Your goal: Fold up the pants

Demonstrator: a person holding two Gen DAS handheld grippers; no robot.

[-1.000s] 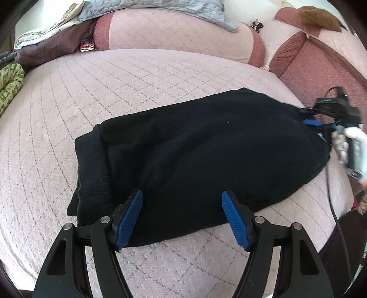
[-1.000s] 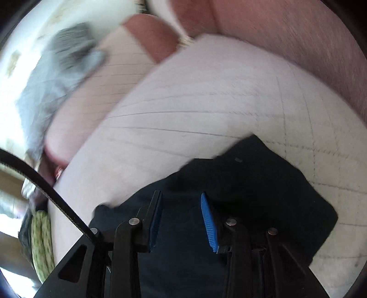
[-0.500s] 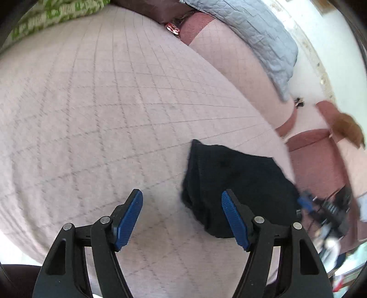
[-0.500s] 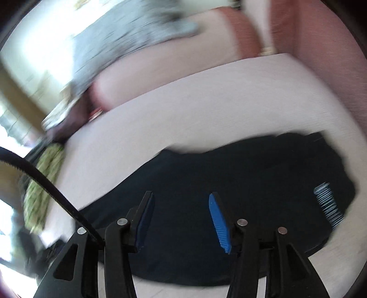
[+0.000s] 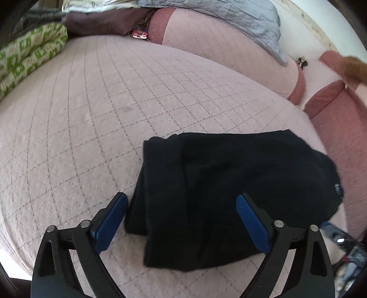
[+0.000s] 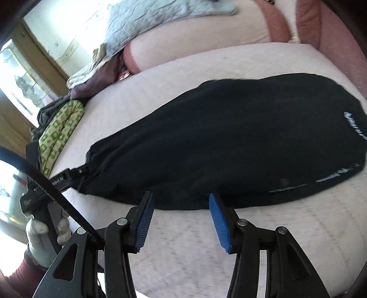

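The black pants lie folded in a flat bundle on the pink quilted bed. Their ribbed cuff end points left in the left wrist view. My left gripper is open and empty, its blue pads on either side of the bundle's near edge, just above it. In the right wrist view the pants stretch across the bed, white lettering at their right end. My right gripper is open and empty, just short of the near edge. The left gripper shows at the pants' left end.
A green-and-white patterned cloth lies at the bed's left edge. A grey quilted blanket is draped over pink bolsters at the back. Dark red cushions stand at the right. A cable crosses the right wrist view.
Both cameras have swung and settled back on the pants. The right gripper has pulled back from over the cloth to its near edge and opened wider. The left gripper stays open.
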